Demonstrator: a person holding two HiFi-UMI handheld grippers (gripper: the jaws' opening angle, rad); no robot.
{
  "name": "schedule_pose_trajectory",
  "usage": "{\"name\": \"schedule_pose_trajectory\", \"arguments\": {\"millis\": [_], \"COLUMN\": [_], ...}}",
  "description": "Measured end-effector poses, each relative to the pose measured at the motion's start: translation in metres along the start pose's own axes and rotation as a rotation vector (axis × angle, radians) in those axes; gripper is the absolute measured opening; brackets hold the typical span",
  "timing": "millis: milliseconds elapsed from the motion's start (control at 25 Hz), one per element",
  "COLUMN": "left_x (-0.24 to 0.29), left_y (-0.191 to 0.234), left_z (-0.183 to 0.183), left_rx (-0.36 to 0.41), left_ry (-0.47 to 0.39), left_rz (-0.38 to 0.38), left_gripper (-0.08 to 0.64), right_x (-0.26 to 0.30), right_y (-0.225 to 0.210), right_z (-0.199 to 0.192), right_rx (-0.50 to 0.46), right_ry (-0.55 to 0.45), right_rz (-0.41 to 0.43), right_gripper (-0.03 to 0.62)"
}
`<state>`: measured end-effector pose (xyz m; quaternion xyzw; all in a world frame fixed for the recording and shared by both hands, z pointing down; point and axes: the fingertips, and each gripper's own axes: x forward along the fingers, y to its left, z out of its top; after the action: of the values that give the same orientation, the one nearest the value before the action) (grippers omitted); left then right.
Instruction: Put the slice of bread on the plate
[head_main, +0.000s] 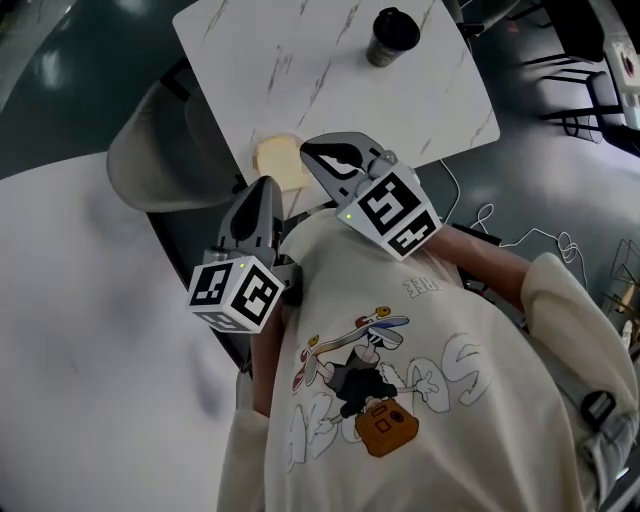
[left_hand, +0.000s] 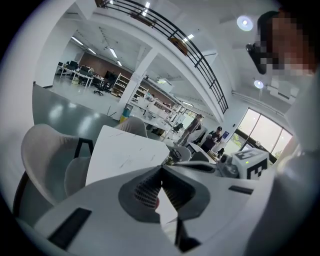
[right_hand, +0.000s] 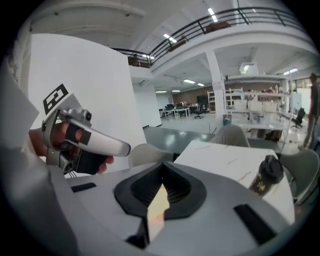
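Observation:
A pale, cream-coloured round piece (head_main: 278, 160) lies near the front edge of the white marble table (head_main: 330, 80). I cannot tell whether it is the slice of bread, a plate, or both. My right gripper (head_main: 308, 150) hovers beside its right edge, jaws shut and empty. My left gripper (head_main: 265, 184) hangs just in front of it, off the table edge, also shut with nothing held. In the right gripper view the jaws (right_hand: 161, 173) meet at the tips, with a pale orange patch showing below them. The left gripper view shows its jaws (left_hand: 161, 168) closed over the table (left_hand: 125, 152).
A dark lidded cup (head_main: 392, 36) stands at the table's far side, also seen in the right gripper view as the cup (right_hand: 267, 178). A pale chair (head_main: 150, 150) sits left of the table. Cables (head_main: 520, 240) lie on the floor at right. People stand far off.

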<state>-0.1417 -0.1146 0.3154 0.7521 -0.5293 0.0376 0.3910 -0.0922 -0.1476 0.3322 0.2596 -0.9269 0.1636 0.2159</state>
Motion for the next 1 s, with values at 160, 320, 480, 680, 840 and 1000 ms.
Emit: {"name": "schedule_pose_trajectory", "arguments": {"millis": [160, 320, 480, 680, 840, 1000], "left_x": [0.008, 0.01, 0.012, 0.009, 0.004, -0.004], "left_y": [-0.003, -0.002, -0.004, -0.01, -0.001, 0.006], "left_z": [0.0, 0.0, -0.002, -0.007, -0.011, -0.012], "left_rx": [0.01, 0.022, 0.042, 0.039, 0.057, 0.055], "left_ry": [0.036, 0.054, 0.071, 0.073, 0.07, 0.053], "left_rz": [-0.013, -0.01, -0.017, -0.048, -0.012, 0.007], "left_gripper": [0.009, 0.009, 0.009, 0.009, 0.009, 0.009], "right_x": [-0.011, -0.003, -0.007, -0.01, -0.013, -0.01], "right_y": [0.006, 0.015, 0.02, 0.042, 0.045, 0.053], "right_z": [0.024, 0.015, 0.011, 0.015, 0.014, 0.012], "right_rx": [-0.087, -0.136, -0.185, -0.277, -0.265, -0.286], "right_ry": [-0.058, -0.026, -0.029, -0.038, -0.034, -0.023], "right_rz": [-0.01, -0.009, -0.033, -0.002, 0.011, 0.03], "right_gripper": [0.005, 0.005, 0.005, 0.005, 0.003, 0.003]}}
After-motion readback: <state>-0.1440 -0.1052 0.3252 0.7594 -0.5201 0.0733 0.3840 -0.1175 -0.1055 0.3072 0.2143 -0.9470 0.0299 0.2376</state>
